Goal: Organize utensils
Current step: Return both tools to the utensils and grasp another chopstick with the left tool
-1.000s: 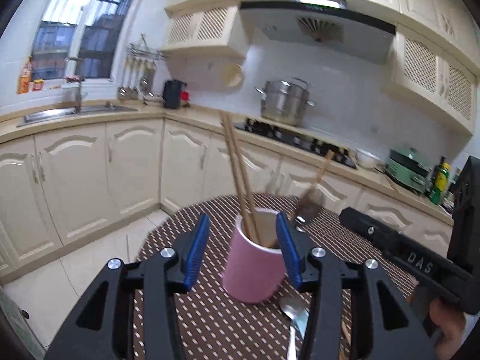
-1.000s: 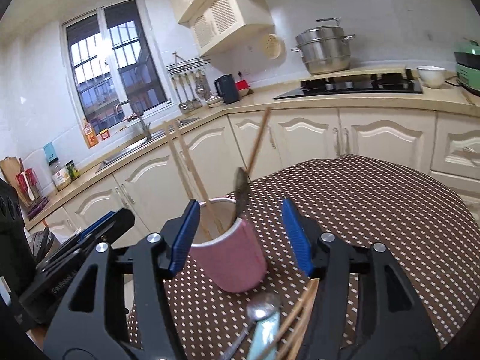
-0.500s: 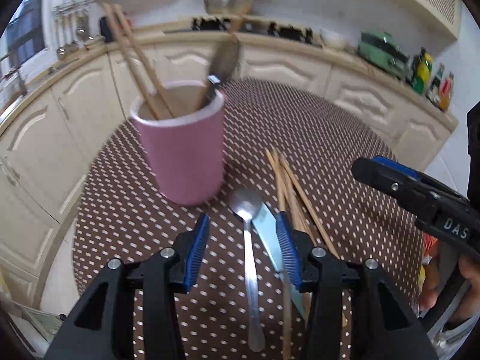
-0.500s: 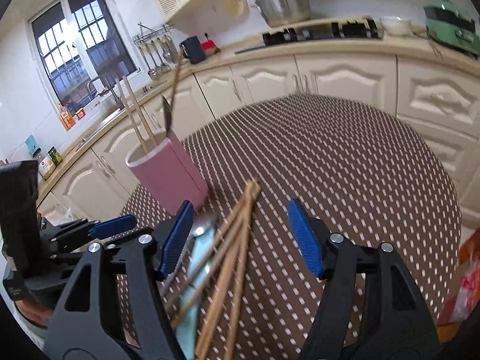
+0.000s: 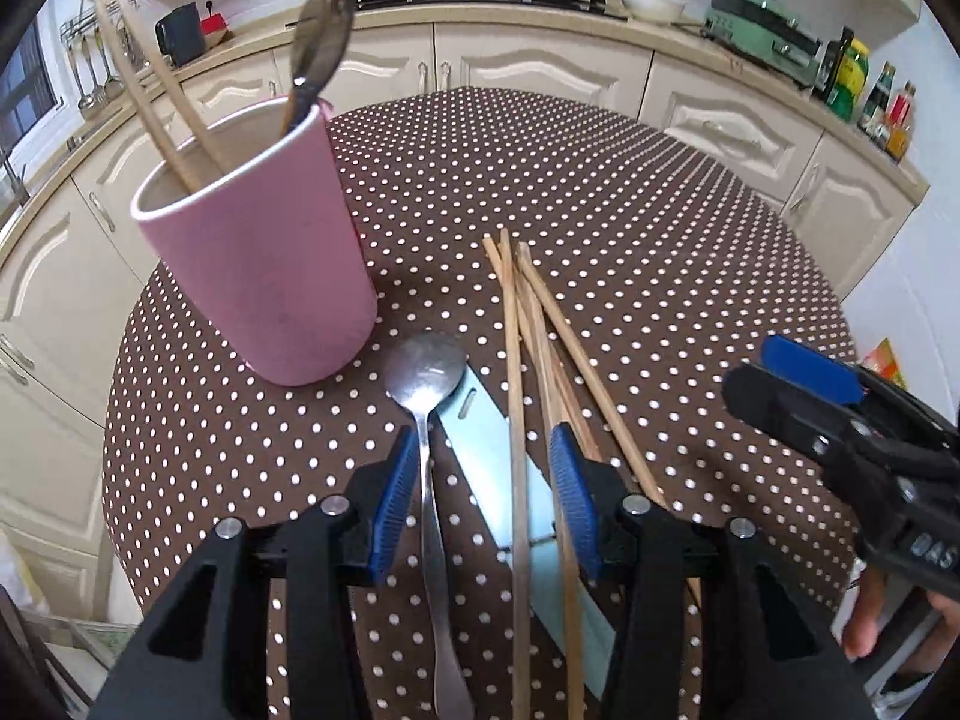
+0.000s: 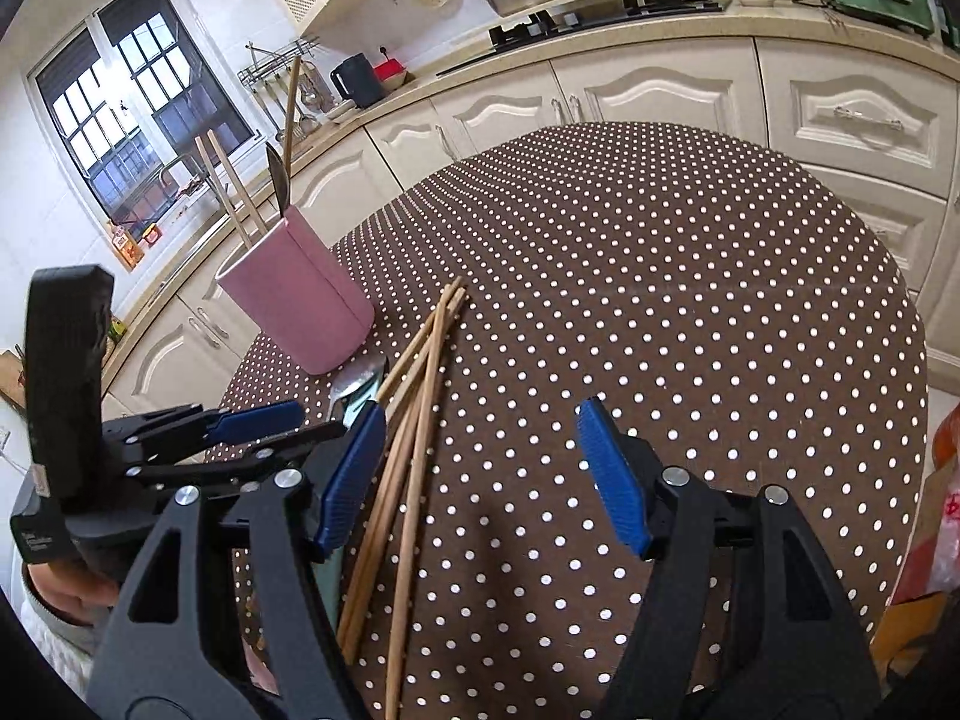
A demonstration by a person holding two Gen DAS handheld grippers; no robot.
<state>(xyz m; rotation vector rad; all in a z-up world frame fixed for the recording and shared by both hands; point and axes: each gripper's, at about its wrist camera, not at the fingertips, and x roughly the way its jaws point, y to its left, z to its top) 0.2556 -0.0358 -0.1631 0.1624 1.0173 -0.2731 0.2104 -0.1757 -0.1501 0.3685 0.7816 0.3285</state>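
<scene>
Round table [image 5: 630,192], polka-dot cloth. Pink utensil cup [image 5: 264,252] near its left edge, holding two chopsticks and a spoon. Loose chopsticks [image 5: 528,324], pale blue knife [image 5: 498,468] and steel spoon [image 5: 427,372] overlap just beside it.

Left gripper [image 5: 483,480] spread over them, empty; right gripper [image 6: 480,468] wide, empty.

Risk: closing here could pinch knife and chopstick together; the tall cup may tip if nudged.
</scene>
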